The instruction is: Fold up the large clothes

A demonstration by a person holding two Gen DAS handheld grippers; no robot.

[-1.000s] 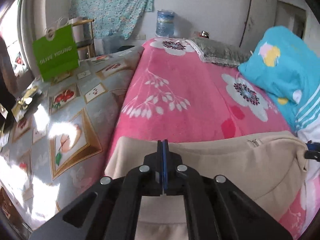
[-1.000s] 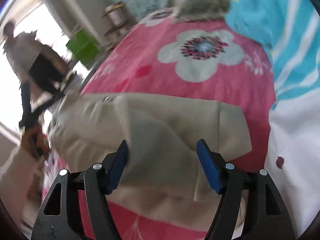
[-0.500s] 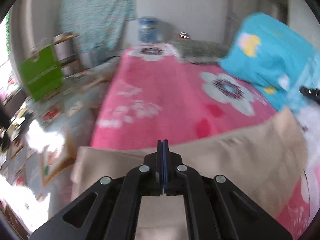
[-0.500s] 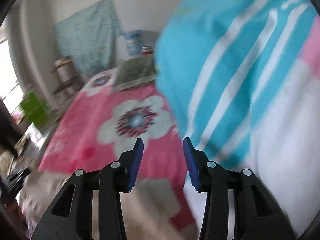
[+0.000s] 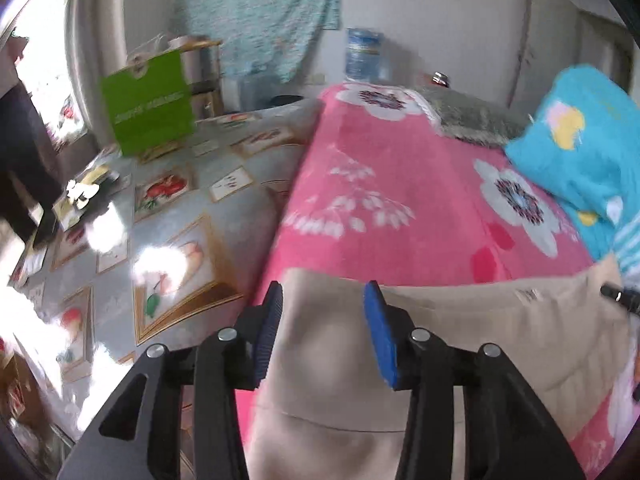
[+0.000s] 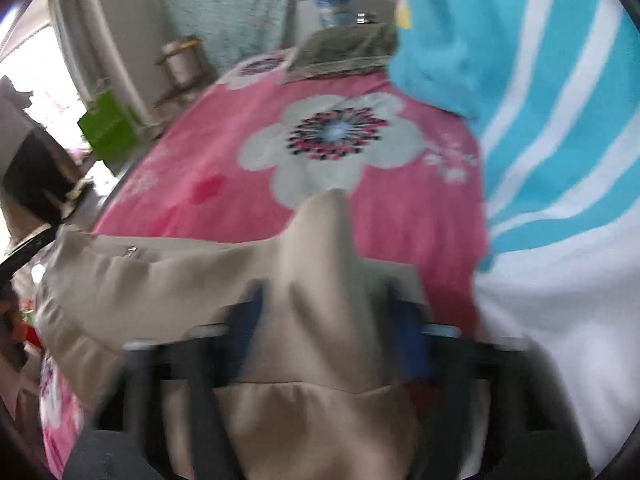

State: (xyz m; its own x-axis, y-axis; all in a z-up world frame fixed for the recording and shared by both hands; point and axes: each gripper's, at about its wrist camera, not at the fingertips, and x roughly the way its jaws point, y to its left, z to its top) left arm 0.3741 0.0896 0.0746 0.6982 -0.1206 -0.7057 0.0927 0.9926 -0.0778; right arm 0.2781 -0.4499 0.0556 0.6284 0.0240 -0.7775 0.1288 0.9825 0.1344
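Note:
A large beige garment [image 5: 460, 328] lies spread across the near end of the pink flowered bed [image 5: 400, 200]. My left gripper [image 5: 323, 330] hangs over the garment's left corner. Its jaws are opening, and the cloth lies loose between the blue pads [image 5: 382, 340] without being pinched. In the blurred right wrist view the same beige garment [image 6: 168, 280] bunches into a raised peak [image 6: 324, 248] between the fingers of my right gripper [image 6: 328, 328]. Those jaws are closing but still stand wide around the fold.
A blue striped blanket [image 6: 540, 120] is heaped along the bed's right side, with a grey pillow [image 5: 472, 116] at the far end. Left of the bed lies a patterned sheet [image 5: 160, 240] with a green bag [image 5: 148, 118] on it. A person in dark clothes [image 5: 20, 152] stands at the far left.
The left jaws, shut on the garment's edge before, have sprung apart. The right gripper swung up towards the blue blanket, then came back down onto the garment's right corner.

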